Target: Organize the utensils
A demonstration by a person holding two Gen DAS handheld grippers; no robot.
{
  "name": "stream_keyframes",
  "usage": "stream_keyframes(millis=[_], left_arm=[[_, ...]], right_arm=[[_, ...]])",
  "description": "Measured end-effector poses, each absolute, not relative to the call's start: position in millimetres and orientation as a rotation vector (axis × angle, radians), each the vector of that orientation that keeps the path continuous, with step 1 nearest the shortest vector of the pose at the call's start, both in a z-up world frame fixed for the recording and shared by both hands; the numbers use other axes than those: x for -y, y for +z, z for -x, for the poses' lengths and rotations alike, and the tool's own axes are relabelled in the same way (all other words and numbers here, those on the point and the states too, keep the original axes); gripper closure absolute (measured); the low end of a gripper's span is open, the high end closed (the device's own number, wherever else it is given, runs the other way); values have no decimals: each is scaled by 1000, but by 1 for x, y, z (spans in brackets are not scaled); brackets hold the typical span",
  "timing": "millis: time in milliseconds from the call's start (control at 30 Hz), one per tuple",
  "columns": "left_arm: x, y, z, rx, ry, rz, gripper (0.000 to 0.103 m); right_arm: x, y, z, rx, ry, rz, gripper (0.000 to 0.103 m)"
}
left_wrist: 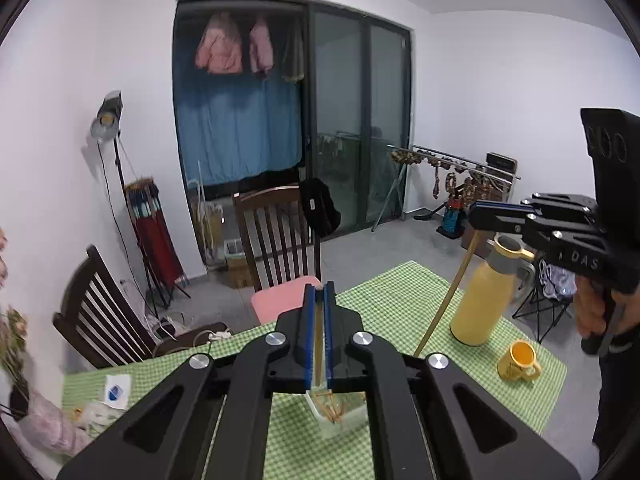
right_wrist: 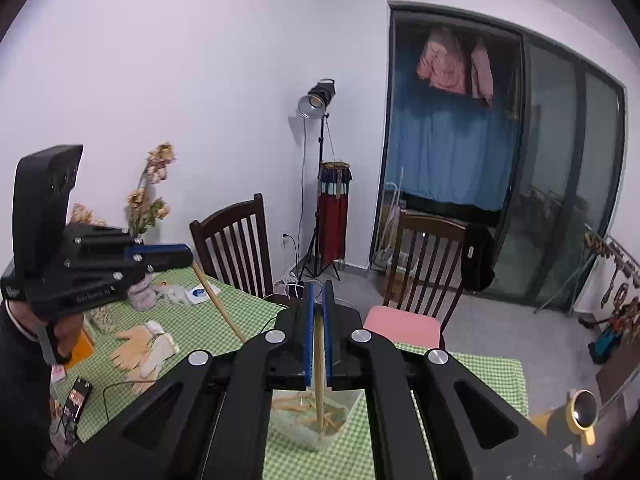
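1. Each gripper is clamped on one wooden chopstick. The left chopstick (left_wrist: 319, 344) runs lengthwise between the blue pads of the left gripper (left_wrist: 319, 286), and the right chopstick (right_wrist: 319, 364) hangs from the closed right gripper (right_wrist: 318, 285).
2. Both chopsticks are held up above a clear plastic container (left_wrist: 340, 414) on the worktop (left_wrist: 392, 300); more chopsticks lie jumbled inside it. Whether either lower tip touches the container cannot be told.
3. The worktop carries a green checked cloth.
4. On it, to the right in the left wrist view, stand a yellow flask (left_wrist: 482, 300) and, near it, a yellow mug (left_wrist: 519, 360).
5. On the other side lie pale work gloves (right_wrist: 144, 346).
6. Dark wooden chairs (left_wrist: 276, 236) stand at the far edge.
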State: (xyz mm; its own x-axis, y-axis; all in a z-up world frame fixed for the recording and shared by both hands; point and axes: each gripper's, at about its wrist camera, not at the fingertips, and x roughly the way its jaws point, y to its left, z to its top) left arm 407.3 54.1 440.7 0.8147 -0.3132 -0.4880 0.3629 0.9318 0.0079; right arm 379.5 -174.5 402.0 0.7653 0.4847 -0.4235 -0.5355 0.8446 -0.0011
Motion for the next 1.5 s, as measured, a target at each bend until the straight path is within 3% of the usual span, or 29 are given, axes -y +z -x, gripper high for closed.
stream_keyframes(millis=[167, 400, 667, 900, 967, 1200, 1300, 1400, 1433, 1500], left_arm=[[-46, 400, -470, -594, -372, -57, 102], [-32, 320, -538, -773, -365, -76, 102], [-26, 251, -575, -904, -379, -83, 102], [-25, 225, -579, -996, -377, -31, 96], [-28, 230, -574, -990, -372, -17, 89], [-38, 268, -536, -934, -340, -30, 83], [-48, 284, -512, -917, -317, -29, 73], [-59, 296, -484, -906, -298, -17, 57], [-64, 301, -472, -884, -283, -1, 51], [-73, 306, -446, -838, -255, 25, 50]], right_arm=[[155, 363, -440, -526, 547, 105, 99], [135, 261, -513, -781, 549, 100, 99], [123, 193, -541, -954, 563, 129, 99], [126, 196, -540, -981, 543, 124, 98], [129, 200, -537, -979, 542, 116, 98], [149, 228, -510, -934, 511, 120, 98], [161, 247, -489, -898, 489, 131, 98], [174, 259, -469, -874, 469, 132, 98], [179, 263, -458, -860, 462, 129, 95], [187, 267, -441, -841, 450, 129, 73]])
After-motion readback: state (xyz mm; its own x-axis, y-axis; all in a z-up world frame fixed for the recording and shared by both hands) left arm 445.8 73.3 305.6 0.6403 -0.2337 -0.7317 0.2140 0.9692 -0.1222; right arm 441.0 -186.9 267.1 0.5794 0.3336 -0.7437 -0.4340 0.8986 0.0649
